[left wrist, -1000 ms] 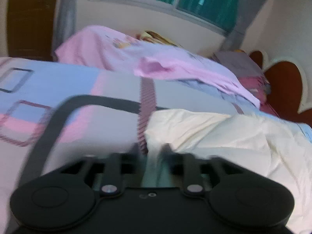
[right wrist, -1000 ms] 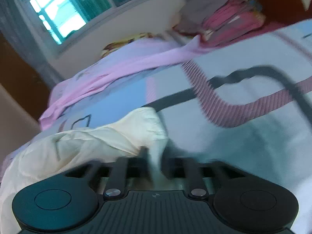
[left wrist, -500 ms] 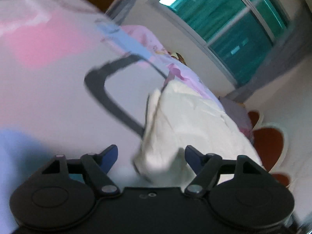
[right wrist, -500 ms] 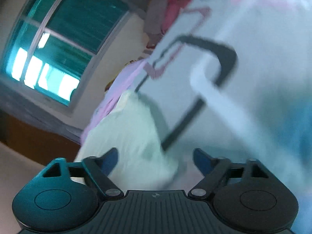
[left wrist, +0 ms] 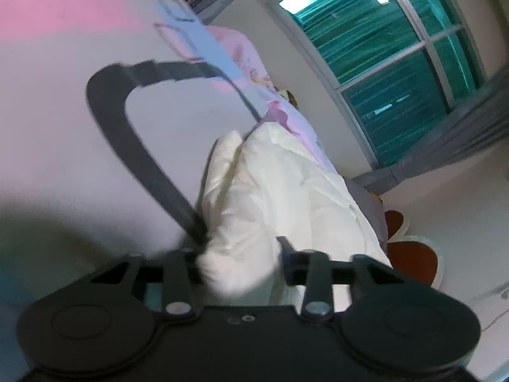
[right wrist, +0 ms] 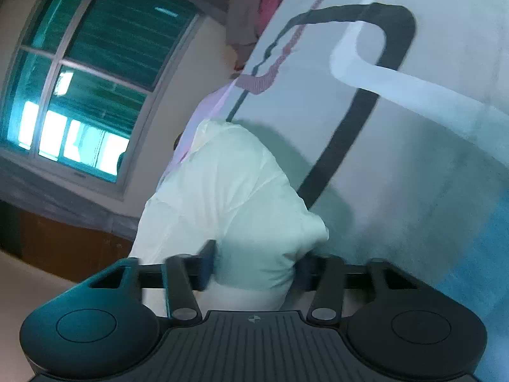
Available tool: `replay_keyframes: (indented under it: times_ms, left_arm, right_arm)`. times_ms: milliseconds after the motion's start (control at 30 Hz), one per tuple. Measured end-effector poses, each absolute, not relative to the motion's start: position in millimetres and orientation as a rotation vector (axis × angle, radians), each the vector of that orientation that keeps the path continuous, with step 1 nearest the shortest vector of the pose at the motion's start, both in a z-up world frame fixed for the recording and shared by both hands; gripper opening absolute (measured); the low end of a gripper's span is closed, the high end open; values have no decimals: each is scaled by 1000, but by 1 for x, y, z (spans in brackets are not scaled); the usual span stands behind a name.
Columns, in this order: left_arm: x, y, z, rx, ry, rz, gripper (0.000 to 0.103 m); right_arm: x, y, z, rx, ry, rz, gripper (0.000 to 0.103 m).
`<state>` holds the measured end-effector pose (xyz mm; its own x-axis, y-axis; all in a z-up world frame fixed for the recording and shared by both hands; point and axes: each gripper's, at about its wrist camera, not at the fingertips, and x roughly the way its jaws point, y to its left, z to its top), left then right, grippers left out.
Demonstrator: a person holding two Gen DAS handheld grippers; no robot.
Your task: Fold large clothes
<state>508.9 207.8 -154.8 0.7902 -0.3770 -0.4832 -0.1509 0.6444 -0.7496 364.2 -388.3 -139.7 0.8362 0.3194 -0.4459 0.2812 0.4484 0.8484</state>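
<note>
Both grippers have jaws closing on cream fabric. The left gripper (left wrist: 240,262) pinches a bunched fold of the cream garment (left wrist: 273,191); the right gripper (right wrist: 254,264) likewise. Beyond, the garment lies on the patterned bedsheet (left wrist: 63,121) toward twelve o'clock; a window (left wrist: 391,54) sits at two o'clock.

Dim, blurred — window (left wrist: 394,63) backlight

The cream-white crumpled cloth garment (left wrist: 280,191) looks soft and matt; the pale printed bed sheet (left wrist: 63,127) smooth cloth; the black plastic left gripper (left wrist: 241,267) matt.
</note>
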Motion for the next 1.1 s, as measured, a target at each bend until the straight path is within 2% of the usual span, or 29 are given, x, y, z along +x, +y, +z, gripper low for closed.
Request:
replay_keyframes:
  times_ms: [33,133,433,633,1100]
  left_arm:
    - [508,207,-152,-872,662,-149,25]
    - [500,206,-139,-844,640,-163,20]
    - [450,207,-114,-828,627,-204,19]
    - [390,210,-112,-827,642,-213,19]
    - [257,221,-119,-824,683,-199,19]
  right_arm:
    - [362,-388,-136,1103,607,34,27]
    - [351,-385,-123,1046,583,52,20]
    - [297,-384,-96,991,584,59,19]
    - [236,-380,-80,940,596,57,19]
    - [102,-382,-85,926,635,29,19]
